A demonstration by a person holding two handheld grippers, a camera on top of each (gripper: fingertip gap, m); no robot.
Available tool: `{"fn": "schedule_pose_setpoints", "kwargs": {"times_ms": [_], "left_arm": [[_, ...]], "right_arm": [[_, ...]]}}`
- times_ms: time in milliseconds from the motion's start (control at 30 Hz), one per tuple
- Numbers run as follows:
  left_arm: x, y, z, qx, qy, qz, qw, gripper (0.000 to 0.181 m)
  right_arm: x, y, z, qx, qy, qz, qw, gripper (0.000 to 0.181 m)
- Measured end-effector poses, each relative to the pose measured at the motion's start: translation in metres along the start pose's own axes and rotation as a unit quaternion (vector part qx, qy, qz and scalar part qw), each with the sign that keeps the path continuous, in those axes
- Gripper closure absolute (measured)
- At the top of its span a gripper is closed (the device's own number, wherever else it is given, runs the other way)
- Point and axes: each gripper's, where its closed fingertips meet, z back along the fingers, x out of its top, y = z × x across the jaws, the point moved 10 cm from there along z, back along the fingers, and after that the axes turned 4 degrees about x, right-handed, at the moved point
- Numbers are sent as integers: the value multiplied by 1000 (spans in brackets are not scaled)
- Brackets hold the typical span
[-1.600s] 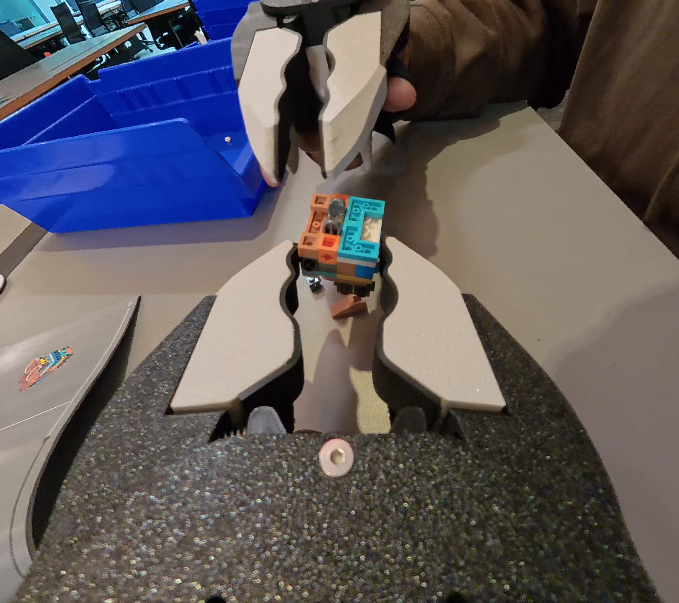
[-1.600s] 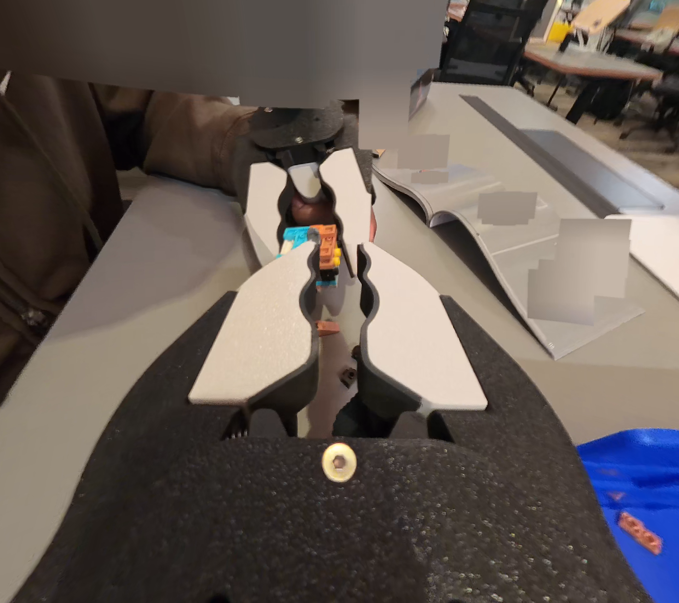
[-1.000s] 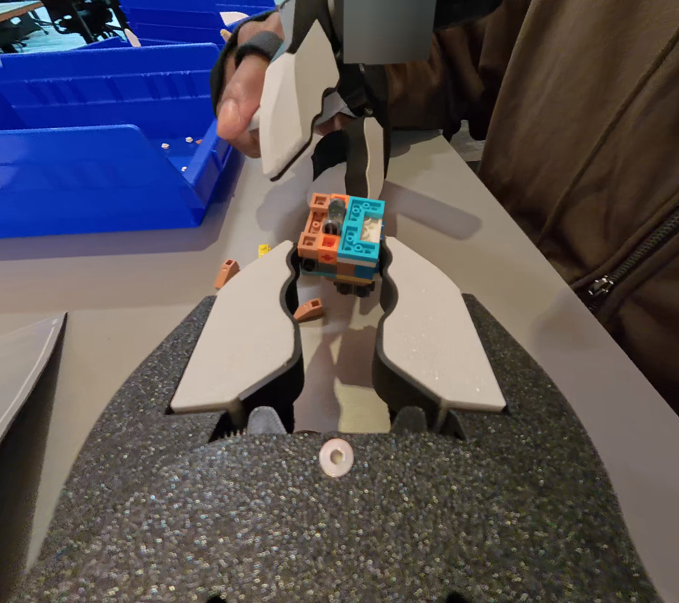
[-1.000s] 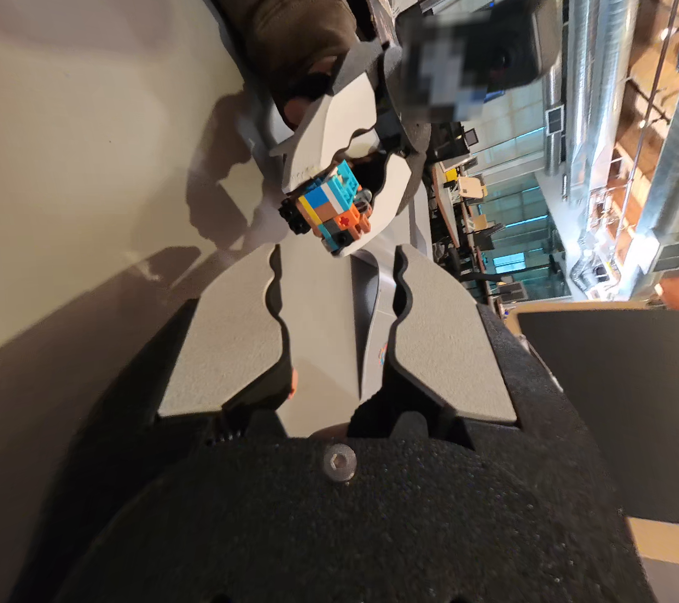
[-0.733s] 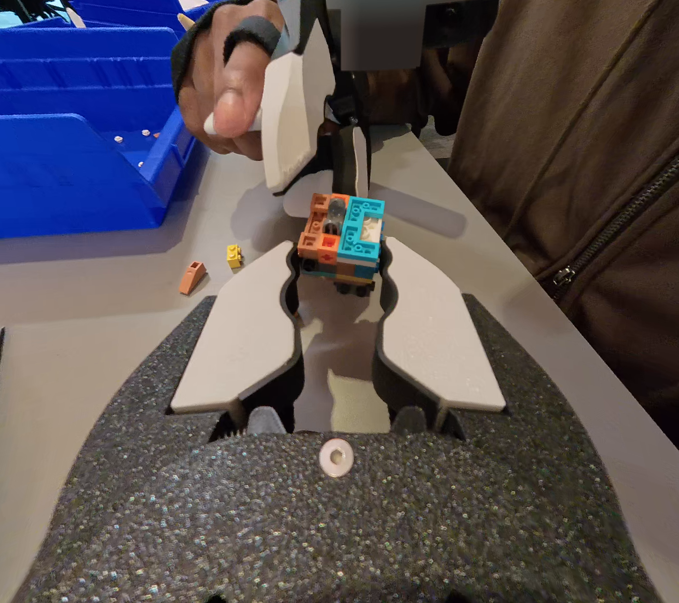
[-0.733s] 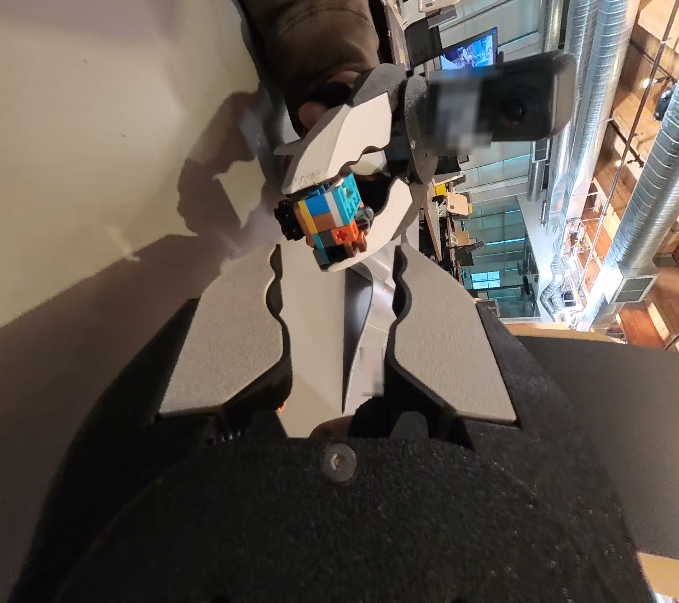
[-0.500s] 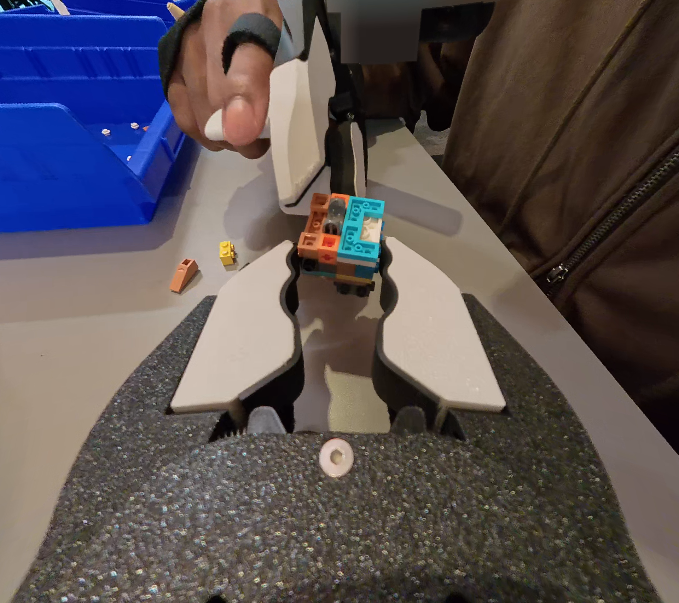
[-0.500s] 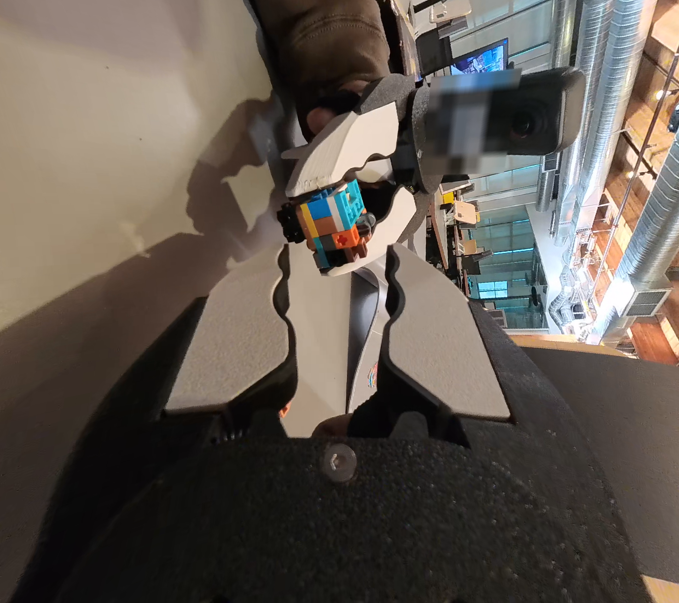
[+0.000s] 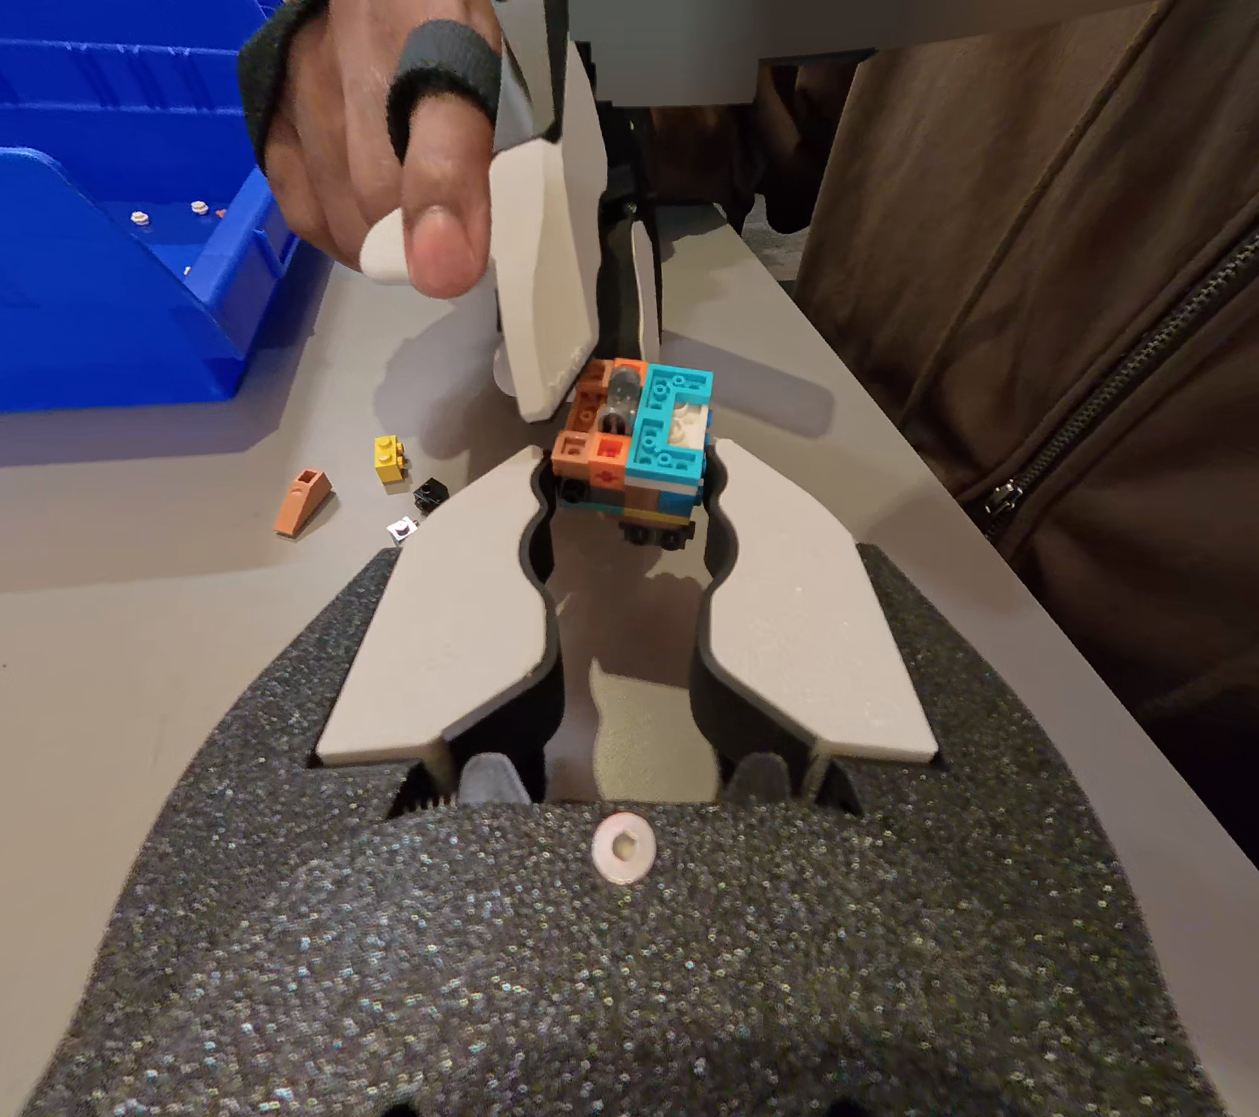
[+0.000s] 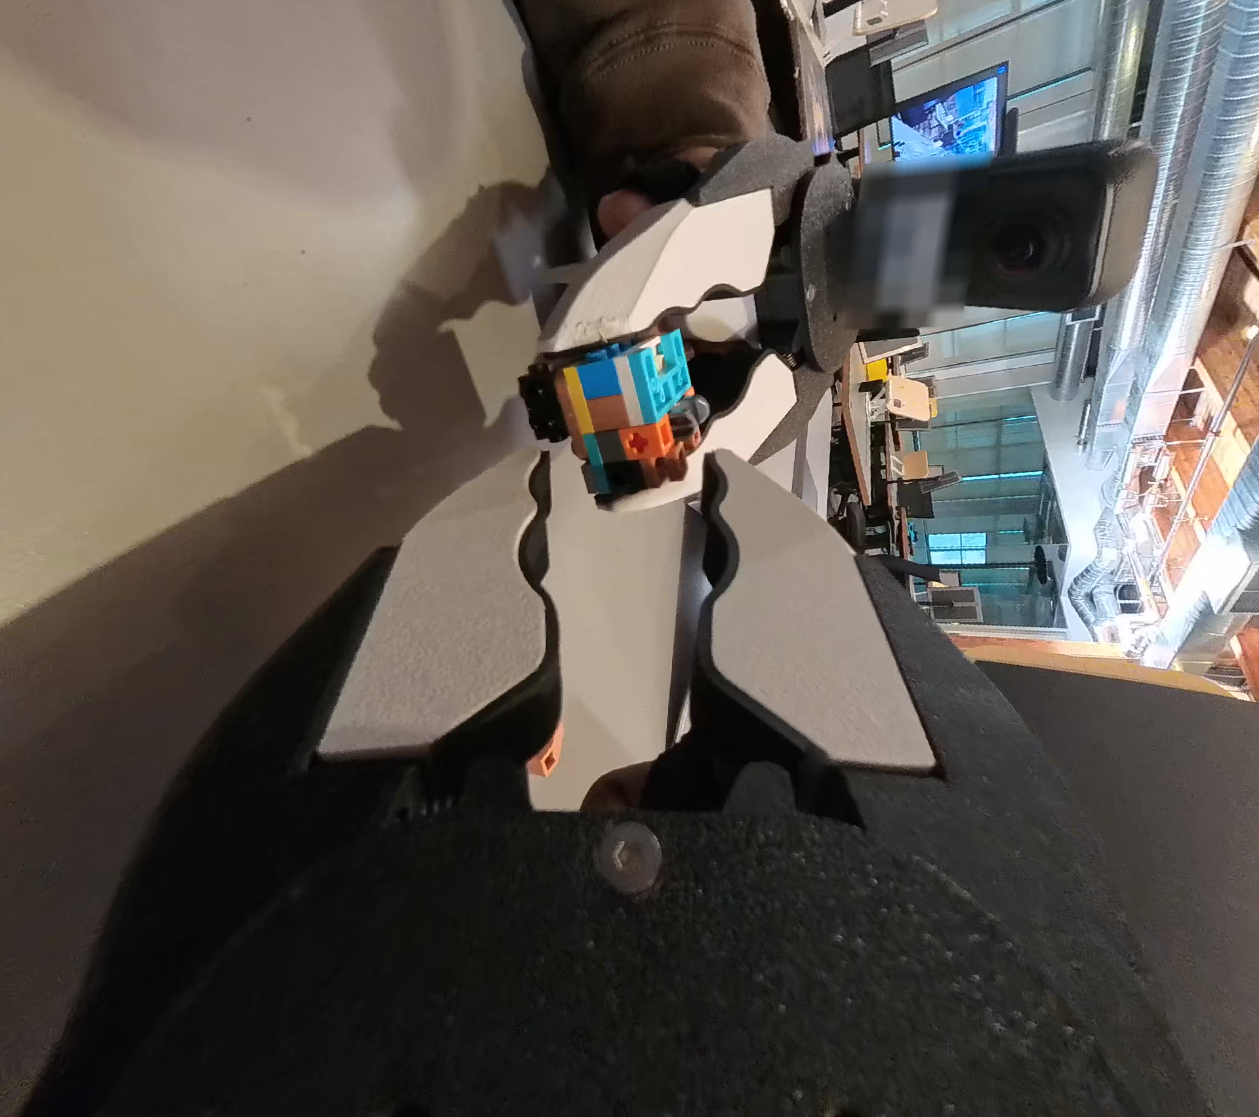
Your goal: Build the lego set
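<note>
My left gripper [image 9: 630,471] is shut on the lego model [image 9: 640,437], a small block of orange, brown, teal and blue bricks on black wheels, held just above the grey table [image 9: 170,607]. My right gripper [image 9: 593,362] comes down from above, rolled on its side, its near fingertip at the model's far left corner. In the right wrist view my right gripper [image 10: 623,464] is open, and the model [image 10: 613,410] sits just past its tips in the left gripper [image 10: 599,424]. A small orange piece [image 10: 547,757] shows low in the right gripper's gap; what holds it is unclear.
Loose pieces lie on the table left of the model: an orange slope brick [image 9: 303,502], a yellow brick [image 9: 390,459], a small black piece [image 9: 430,495] and a tiny pale one [image 9: 402,529]. Blue bins [image 9: 102,267] stand at the left. The person's brown jacket [image 9: 1056,335] fills the right, past the table edge. My left and right fingertips are right by each other.
The right gripper has rolled onto its side and closed in on the model from above. The left gripper kept its hold and shifted, bringing the loose bricks into view at the left.
</note>
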Motion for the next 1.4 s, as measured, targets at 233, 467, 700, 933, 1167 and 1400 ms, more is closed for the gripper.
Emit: {"fn": "schedule_pose_setpoints", "kwargs": {"times_ms": [233, 467, 700, 933, 1167, 1400], "left_arm": [[0, 1, 1, -3, -9, 9, 1000, 139], [1, 3, 3, -10, -22, 24, 999, 139], [2, 6, 7, -18, -53, 50, 997, 139], [3, 7, 9, -26, -78, 61, 995, 140], [4, 7, 8, -29, -94, 65, 993, 140], [4, 7, 8, -30, -104, 72, 992, 140]], "right_arm": [[0, -1, 0, -7, 3, 5, 1000, 149], [0, -1, -1, -30, 12, 19, 999, 154], [-1, -2, -2, -65, 22, 38, 997, 154], [0, -5, 0, -75, 18, 27, 997, 154], [1, -7, 2, -72, 19, 21, 997, 156], [1, -9, 4, -70, 27, 21, 997, 156]]}}
